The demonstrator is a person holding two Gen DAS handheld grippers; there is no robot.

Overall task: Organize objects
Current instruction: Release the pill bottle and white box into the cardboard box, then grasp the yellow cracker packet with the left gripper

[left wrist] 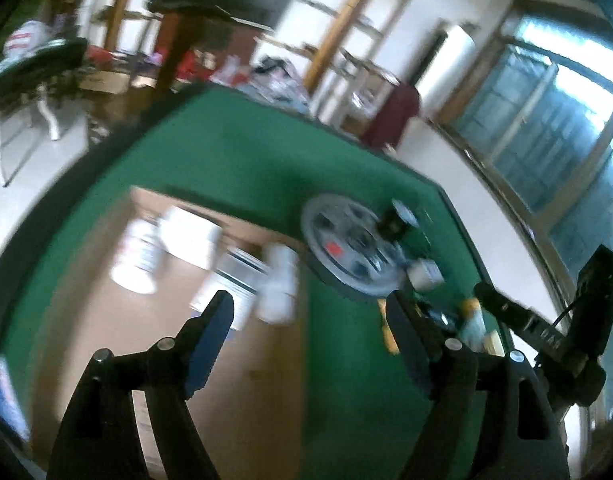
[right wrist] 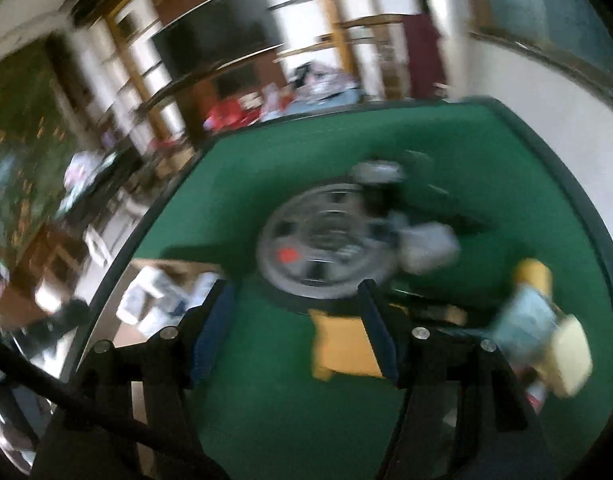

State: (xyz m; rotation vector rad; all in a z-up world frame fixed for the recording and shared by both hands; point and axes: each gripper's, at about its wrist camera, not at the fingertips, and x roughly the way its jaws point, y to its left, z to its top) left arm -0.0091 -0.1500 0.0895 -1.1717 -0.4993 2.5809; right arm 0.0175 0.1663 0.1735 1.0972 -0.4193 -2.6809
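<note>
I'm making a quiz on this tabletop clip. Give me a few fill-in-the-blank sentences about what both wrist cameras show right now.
1. The table is covered in ____ cloth.
2. The white bottles lie in a shallow ____ box.
3. The round grey disc carries a small ____ mark.
4. Between the fingers of the left gripper there is ____.

Missing words: green; cardboard; red; nothing

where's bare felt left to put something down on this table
Bare green felt lies near, between the box and the round dial, and along the far edge beyond the dial. Crowded: right of the dial, and inside the box.
</note>
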